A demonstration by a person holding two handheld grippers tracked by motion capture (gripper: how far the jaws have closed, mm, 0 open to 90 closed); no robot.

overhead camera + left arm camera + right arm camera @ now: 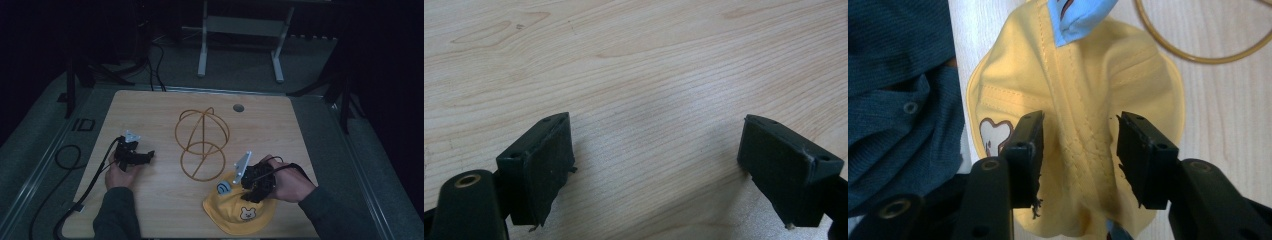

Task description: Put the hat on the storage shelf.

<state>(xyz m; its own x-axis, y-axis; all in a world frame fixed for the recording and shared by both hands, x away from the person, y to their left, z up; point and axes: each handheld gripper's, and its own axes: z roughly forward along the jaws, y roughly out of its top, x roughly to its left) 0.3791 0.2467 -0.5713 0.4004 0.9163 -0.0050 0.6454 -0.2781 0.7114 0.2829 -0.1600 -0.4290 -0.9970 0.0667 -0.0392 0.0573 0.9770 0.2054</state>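
A yellow cap (235, 210) with a bear patch (246, 213) and a blue tag (223, 187) lies near the table's front edge, right of centre. My right gripper (250, 192) points down onto its crown. In the right gripper view the cap (1078, 80) bunches up between the two jaws, and both pads of the right gripper (1080, 120) touch the puckered fabric. My left gripper (147, 156) rests low over the left part of the table. In its own view the left gripper (656, 119) stands open with bare wood between the jaws.
A gold wire frame (202, 142) of rings and struts stands mid-table, just behind the cap; one ring (1198, 55) lies beside the cap's brim. A cable hole (238, 107) sits near the far edge. A dark blue sleeve (898, 75) is close by the cap.
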